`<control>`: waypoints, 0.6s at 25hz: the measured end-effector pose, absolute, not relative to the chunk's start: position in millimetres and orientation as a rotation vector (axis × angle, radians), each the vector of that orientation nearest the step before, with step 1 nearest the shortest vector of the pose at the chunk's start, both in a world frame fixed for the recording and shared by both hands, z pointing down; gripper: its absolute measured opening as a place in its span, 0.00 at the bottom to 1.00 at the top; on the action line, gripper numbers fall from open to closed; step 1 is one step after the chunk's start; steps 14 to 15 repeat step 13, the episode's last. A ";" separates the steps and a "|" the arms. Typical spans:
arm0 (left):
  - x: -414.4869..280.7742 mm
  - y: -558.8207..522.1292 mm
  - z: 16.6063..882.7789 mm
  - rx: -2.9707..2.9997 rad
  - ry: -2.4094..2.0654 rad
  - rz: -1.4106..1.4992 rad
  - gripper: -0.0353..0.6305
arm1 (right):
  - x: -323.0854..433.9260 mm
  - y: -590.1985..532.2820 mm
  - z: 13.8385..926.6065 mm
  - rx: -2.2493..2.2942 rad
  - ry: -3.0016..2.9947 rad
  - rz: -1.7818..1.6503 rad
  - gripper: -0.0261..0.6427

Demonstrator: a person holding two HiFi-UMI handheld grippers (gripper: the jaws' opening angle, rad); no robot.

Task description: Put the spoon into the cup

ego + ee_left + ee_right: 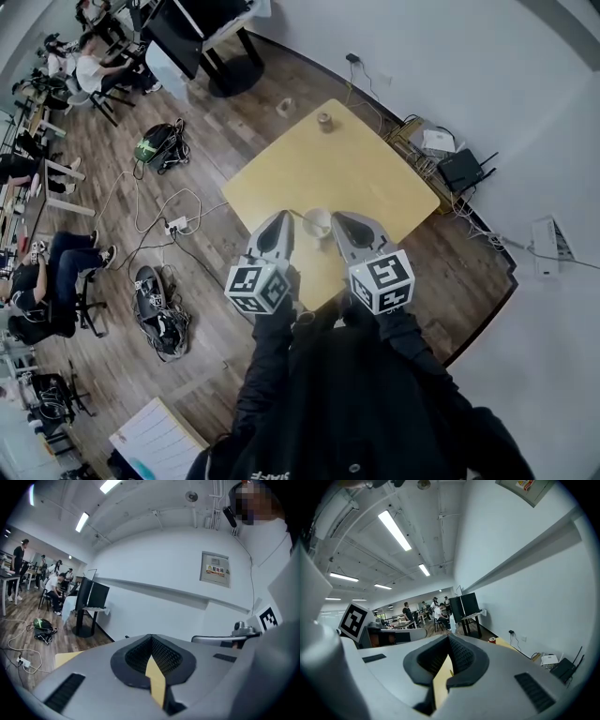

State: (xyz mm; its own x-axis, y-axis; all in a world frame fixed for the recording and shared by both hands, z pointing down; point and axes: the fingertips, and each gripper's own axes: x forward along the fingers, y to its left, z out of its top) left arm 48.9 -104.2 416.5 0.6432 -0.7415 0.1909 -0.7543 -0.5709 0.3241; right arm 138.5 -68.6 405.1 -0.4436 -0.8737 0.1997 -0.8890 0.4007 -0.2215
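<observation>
My left claw (279,223) and right claw (343,223) are both pressed together, empty, cup (319,222) between them. Ahead of the left, wall box (215,569) reads 配电箱, I think.

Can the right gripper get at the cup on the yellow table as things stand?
Probably yes: the cup stands in the open just beside the right gripper, with nothing between them. Its jaws are shut and empty, so they must open first.

Three cameras, one yellow table (356,159)
The head view looks steeply down from high above it; both gripper views ride at its near edge, facing almost level across it to the white wall (164,573).
</observation>
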 end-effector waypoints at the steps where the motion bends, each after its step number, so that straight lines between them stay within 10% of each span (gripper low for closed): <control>1: 48.2 -104.0 416.6 2.490 -1.188 0.049 0.10 | 138.1 -68.1 404.7 1.627 -2.587 0.457 0.07; 15: 40.3 -108.3 424.1 2.473 -1.194 0.063 0.10 | 130.5 -71.5 405.5 1.602 -2.588 0.426 0.07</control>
